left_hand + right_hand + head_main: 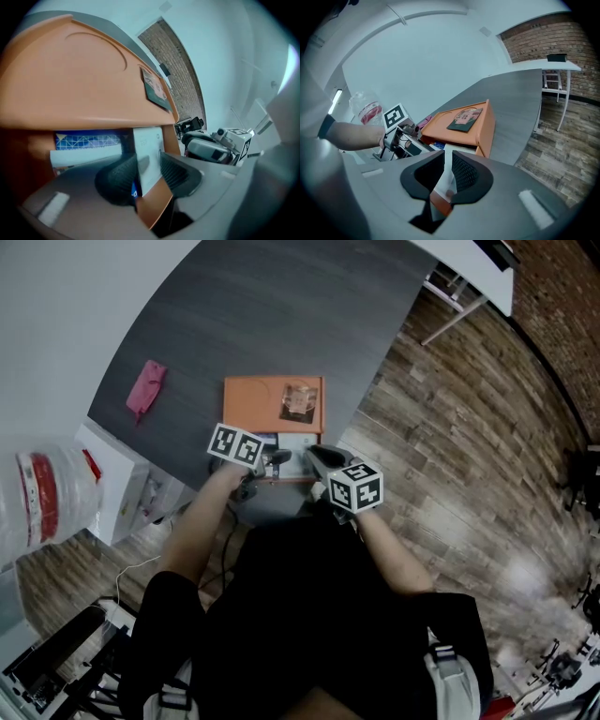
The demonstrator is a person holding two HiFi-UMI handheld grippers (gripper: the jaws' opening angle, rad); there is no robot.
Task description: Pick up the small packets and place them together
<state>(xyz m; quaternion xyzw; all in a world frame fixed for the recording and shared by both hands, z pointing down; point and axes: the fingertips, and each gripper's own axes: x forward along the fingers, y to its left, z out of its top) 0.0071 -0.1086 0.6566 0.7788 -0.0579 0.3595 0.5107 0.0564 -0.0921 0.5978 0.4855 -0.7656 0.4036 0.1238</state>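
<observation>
An orange box stands at the near edge of the grey table, with a brown-pink packet lying on its top. A white packet sticks out of its open front, beside a blue patterned packet. My right gripper is shut on the white packet. My left gripper has its jaws apart with the same white packet standing slanted between the pads. A pink packet lies far left on the table.
A clear plastic container with a red label and a white box sit at the left, off the table's edge. A white table stands over the wood floor at the far right.
</observation>
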